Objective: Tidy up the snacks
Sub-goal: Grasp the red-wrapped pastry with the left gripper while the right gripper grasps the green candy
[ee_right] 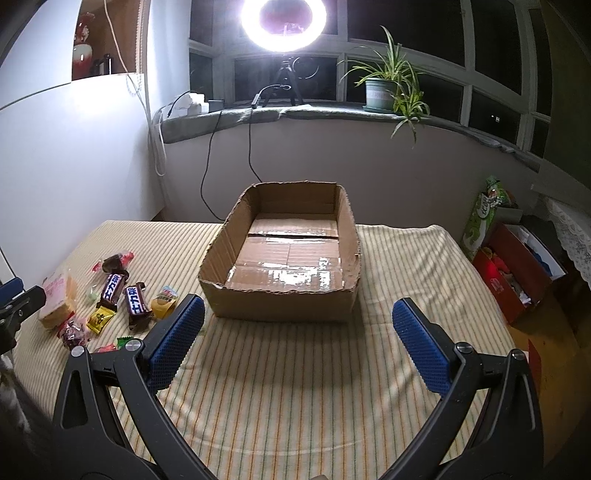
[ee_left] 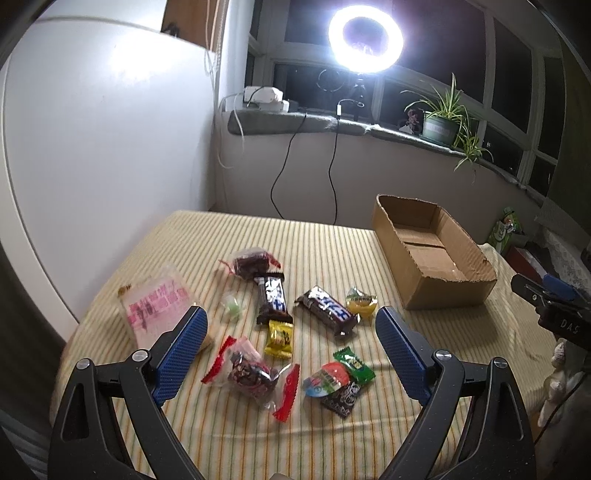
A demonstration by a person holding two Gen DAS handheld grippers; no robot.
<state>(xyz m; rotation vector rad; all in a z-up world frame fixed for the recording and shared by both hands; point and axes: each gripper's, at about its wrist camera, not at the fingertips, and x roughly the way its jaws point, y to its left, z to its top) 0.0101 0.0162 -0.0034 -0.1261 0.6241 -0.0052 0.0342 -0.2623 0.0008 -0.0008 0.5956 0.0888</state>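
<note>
Several snacks lie on the striped tablecloth (ee_left: 332, 236). In the left wrist view I see two Snickers bars (ee_left: 273, 297) (ee_left: 327, 311), a pink wafer pack (ee_left: 153, 308), two red-ended date packs (ee_left: 252, 261) (ee_left: 251, 373), a yellow candy (ee_left: 279, 339), a jelly cup (ee_left: 361, 300) and green, red and black sweets (ee_left: 338, 376). An open cardboard box (ee_left: 432, 254), empty inside, stands at the right; it also shows in the right wrist view (ee_right: 284, 254). My left gripper (ee_left: 291, 347) is open above the snacks. My right gripper (ee_right: 297, 343) is open in front of the box.
A ring light (ee_right: 283, 22) on a tripod and a potted plant (ee_right: 384, 88) stand on the windowsill. Cables hang down the wall. A white wall is at the left. A red box (ee_right: 517, 266) and a green bag sit beyond the table's right edge.
</note>
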